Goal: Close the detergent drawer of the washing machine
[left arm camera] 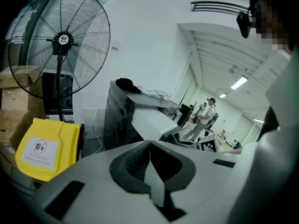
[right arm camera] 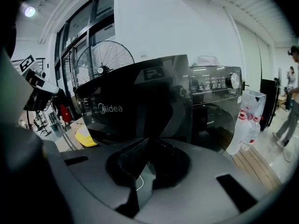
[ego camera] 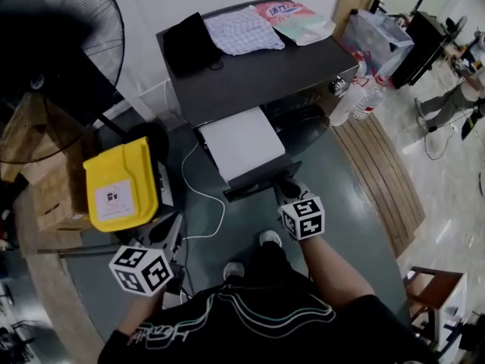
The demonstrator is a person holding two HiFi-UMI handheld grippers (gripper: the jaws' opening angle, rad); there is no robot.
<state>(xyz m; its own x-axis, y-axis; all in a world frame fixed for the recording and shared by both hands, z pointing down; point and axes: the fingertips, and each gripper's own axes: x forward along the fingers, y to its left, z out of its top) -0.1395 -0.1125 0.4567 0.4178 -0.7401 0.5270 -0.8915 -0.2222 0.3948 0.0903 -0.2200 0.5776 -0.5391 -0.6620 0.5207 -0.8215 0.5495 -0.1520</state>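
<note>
Clearly, the drawer (ego camera: 241,142) stands pulled out from the front of the dark washer (ego camera: 265,74), its white top showing. The right gripper (right arm camera: 148,143) sits just before the drawer's front panel, jaws pressed together on nothing. The left gripper (left arm camera: 150,144) hangs lower and well apart, likewise closed and empty. Clothes (ego camera: 242,29) lie atop the washer; a yellow bin (ego camera: 121,180) and fan (ego camera: 53,59) stand left.

Blk top (ego camera: 261,321) w/ white lines, white shoes (ego camera: 270,238)
</note>
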